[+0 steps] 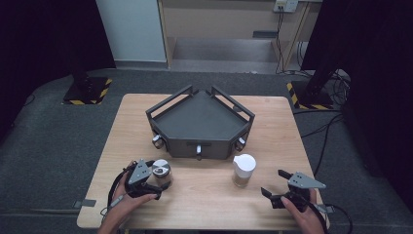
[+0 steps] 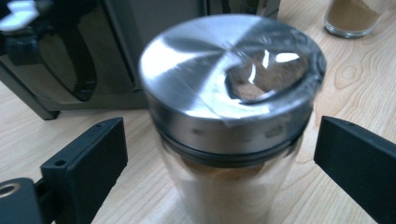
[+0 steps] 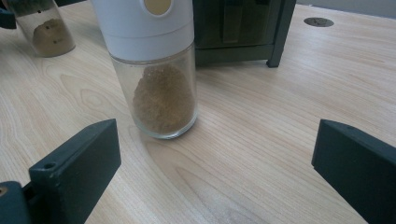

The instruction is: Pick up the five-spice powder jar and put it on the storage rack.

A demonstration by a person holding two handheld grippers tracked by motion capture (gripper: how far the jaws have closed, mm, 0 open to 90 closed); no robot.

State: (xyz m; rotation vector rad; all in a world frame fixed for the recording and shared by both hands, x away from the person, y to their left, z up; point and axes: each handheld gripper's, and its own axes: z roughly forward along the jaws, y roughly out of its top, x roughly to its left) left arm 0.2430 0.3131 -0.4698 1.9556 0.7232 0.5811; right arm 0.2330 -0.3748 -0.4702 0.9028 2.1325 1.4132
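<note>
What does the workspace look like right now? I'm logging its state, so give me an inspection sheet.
Surface: wooden table, bare around the items.
Job's things: steel-lidded jar and white-capped jar, both upright, holding brown powder.
Clutter: dark angular tray, nothing seen inside.
Grippers: left gripper open, jaws either side of the steel-lidded jar; right gripper open, short of the white-capped jar.
Cables: cords on the floor at right.
Surroundings: grey floor, striped stand bases.

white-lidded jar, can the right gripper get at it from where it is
Probably yes: the right gripper is open, and bare table lies between its jaws and the white-lidded jar, which stands upright a bit left of centre.
</note>
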